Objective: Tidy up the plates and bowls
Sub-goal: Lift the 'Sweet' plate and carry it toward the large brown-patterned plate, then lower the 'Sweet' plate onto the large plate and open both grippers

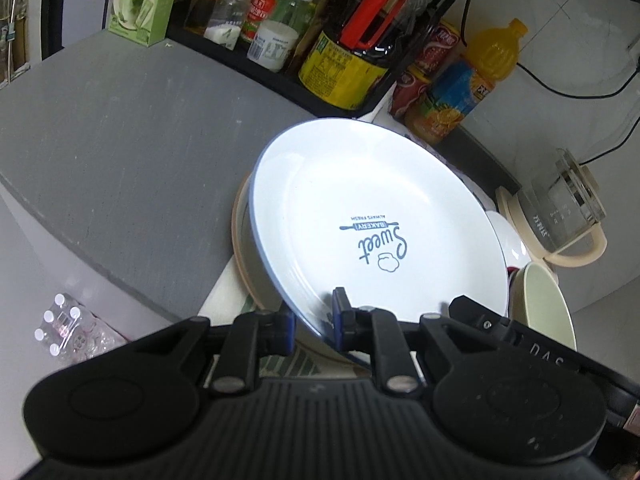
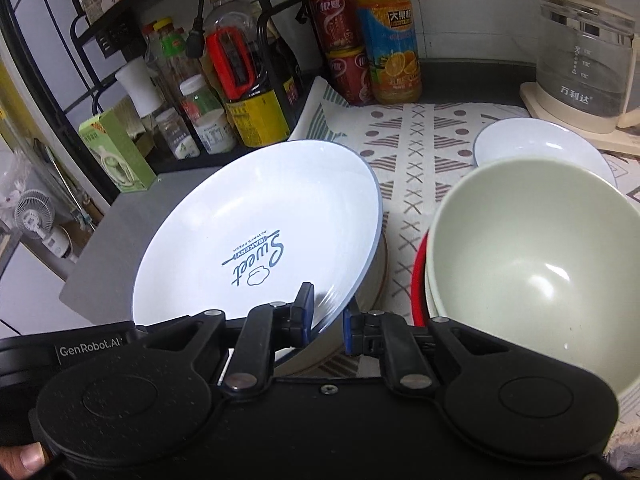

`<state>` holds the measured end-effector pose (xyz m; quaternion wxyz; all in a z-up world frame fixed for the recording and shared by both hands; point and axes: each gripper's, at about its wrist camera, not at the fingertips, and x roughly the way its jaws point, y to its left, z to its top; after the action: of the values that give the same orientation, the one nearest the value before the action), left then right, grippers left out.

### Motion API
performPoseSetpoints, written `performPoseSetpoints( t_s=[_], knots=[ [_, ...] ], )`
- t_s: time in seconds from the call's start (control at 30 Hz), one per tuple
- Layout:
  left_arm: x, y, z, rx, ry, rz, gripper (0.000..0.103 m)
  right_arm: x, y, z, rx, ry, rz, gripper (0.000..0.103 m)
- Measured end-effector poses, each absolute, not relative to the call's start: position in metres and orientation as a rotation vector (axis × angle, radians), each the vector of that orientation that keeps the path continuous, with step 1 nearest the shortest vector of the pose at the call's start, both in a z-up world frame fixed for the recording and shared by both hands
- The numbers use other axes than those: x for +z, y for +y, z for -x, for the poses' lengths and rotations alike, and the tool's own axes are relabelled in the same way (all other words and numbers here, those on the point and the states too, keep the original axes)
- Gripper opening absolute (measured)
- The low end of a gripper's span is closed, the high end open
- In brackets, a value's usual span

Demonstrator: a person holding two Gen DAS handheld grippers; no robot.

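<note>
Both grippers clamped on the near rim of one white "Sweet Bakery" plate.

The left gripper (image 1: 314, 322) and the right gripper (image 2: 326, 322) each have their blue pads nearly closed, pinching the blue-edged white plate (image 2: 256, 232) by its near rim. The plate is tilted, above a beige-rimmed plate (image 1: 240, 248) lying on the patterned mat (image 2: 416, 148). Beside it to the right stands a pale green bowl (image 2: 532, 264) nested in a red bowl (image 2: 418, 280); beyond lies a small white plate (image 2: 536, 144), then a glass kettle (image 2: 580, 68).
</note>
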<state>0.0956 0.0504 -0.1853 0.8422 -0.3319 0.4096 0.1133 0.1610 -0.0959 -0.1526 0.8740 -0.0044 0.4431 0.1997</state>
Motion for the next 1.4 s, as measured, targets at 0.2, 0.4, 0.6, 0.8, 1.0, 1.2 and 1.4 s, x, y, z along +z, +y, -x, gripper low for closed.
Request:
performPoseSetpoints(
  t_s=[0.2, 0.4, 0.6, 0.8, 1.0, 1.2, 1.4],
  knots=[
    [-0.193, 0.05, -0.097, 0.22, 0.922, 0.695, 0.016, -0.158, -0.097, -0.155, 0.377, 0.959, 0.025, 0.014],
    [-0.193, 0.047, -0.104, 0.2, 0.963, 0.659, 0.017, -0.159, -0.099, -0.155, 0.338, 0.983, 0.01, 0.015],
    [-0.19, 0.047, -0.116, 0.202, 1.035, 0.622, 0.018, -0.16, -0.099, -0.157, 0.307, 1.015, -0.023, 0.016],
    [-0.188, 0.045, -0.122, 0.206, 1.087, 0.606, 0.022, -0.159, -0.099, -0.158, 0.286, 1.02, -0.036, 0.016],
    [-0.185, 0.044, -0.137, 0.221, 1.165, 0.561, 0.027, -0.16, -0.097, -0.16, 0.282, 1.031, -0.023, 0.017],
    [-0.187, 0.046, -0.142, 0.241, 1.188, 0.559, 0.028, -0.163, -0.093, -0.163, 0.288, 1.043, -0.014, 0.018],
    [-0.193, 0.05, -0.145, 0.256, 1.213, 0.565, 0.029, -0.167, -0.089, -0.165, 0.305, 1.052, 0.012, 0.018]
  ],
)
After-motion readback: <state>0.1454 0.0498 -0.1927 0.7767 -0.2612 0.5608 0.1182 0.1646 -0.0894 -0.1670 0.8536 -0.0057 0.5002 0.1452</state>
